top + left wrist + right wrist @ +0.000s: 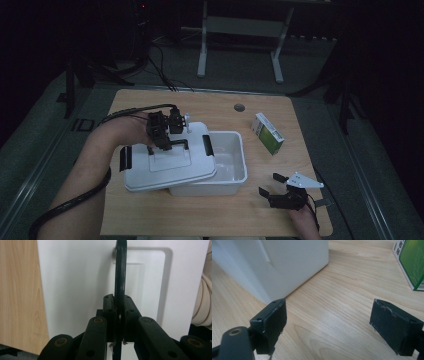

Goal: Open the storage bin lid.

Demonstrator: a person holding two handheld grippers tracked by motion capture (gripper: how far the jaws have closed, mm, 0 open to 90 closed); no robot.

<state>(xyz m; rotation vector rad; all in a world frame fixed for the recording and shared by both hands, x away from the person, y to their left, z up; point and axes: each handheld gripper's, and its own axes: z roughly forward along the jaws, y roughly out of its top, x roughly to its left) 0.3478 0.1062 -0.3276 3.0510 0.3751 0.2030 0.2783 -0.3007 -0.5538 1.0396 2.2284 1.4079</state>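
Right gripper [272, 184]: jaws spreading wide, resting on table [210, 215] near bin [235, 165]. Left gripper [165, 145]: jaws pinching black handle [120, 277] of lid [165, 165], lid lying askew across bin. Box [267, 133]: standing apart.

L gripper [165, 131]: black, blocky body, linked arms w/ brass-coloured pivot pins, small screw holes in the links; thick black cable trails back along the forearm. R gripper [274, 185]: black body, grey three-cornered plate on top w/ small dark holes; rectangular black pads [273, 322], edges scuffed whitish, a fraying thread at one corner. Forearms bare, no sleeves seen in high view.
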